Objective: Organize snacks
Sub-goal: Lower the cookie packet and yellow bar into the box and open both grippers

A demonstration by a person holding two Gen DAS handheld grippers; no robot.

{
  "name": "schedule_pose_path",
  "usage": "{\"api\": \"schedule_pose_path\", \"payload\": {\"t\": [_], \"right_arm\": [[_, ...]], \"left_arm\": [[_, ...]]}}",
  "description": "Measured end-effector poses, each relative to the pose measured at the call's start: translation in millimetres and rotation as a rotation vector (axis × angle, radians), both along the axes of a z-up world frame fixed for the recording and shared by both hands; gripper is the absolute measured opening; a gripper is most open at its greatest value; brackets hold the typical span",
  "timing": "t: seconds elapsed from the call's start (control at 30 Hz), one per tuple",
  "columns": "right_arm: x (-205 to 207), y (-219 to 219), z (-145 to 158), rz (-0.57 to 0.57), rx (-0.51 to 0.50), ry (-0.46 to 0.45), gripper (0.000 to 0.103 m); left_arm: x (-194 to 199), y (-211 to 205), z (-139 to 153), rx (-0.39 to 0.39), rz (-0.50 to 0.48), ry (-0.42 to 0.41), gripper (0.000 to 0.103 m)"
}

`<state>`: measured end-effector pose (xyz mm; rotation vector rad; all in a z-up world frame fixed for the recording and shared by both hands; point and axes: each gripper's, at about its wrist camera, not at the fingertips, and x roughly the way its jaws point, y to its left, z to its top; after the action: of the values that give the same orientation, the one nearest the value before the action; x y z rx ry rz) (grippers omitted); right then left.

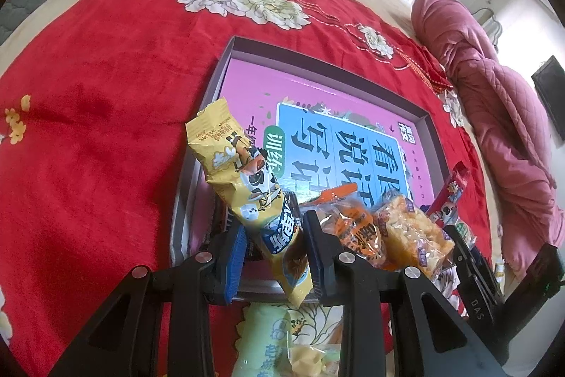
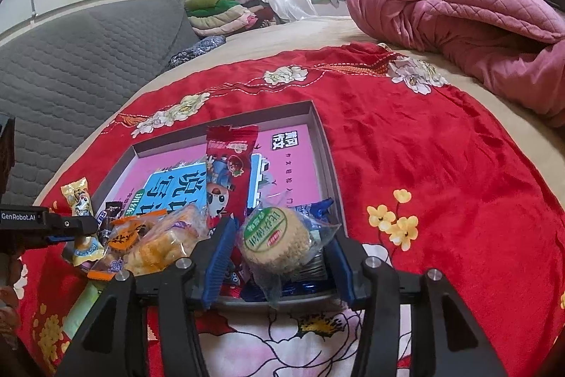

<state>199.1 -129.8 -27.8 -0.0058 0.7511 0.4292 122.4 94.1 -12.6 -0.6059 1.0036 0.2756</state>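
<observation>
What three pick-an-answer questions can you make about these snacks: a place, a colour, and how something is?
1. Where does the box lie? A on a red blanket; B on the floor; C on a chair.
2. What colour is the packet in the left gripper? A green; B yellow; C black.
3. How is the left gripper? A wide open; B shut on the packet; C put away.
Answers: A, red cloth surrounds the box; B, its wrapper is yellow; B, both pads press the packet.
</observation>
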Motion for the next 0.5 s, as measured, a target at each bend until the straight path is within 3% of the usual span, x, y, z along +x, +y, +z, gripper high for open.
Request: {"api": "schedule_pose_path", "payload": {"t": [0.5], "right_arm": [[-1.9,-0.7,2.8,-0.003,0.006,-0.010,0.060]], "left_arm": [[1.8,-2.3,-2.2,0.005,-0.002,0.014,0.034]]}}
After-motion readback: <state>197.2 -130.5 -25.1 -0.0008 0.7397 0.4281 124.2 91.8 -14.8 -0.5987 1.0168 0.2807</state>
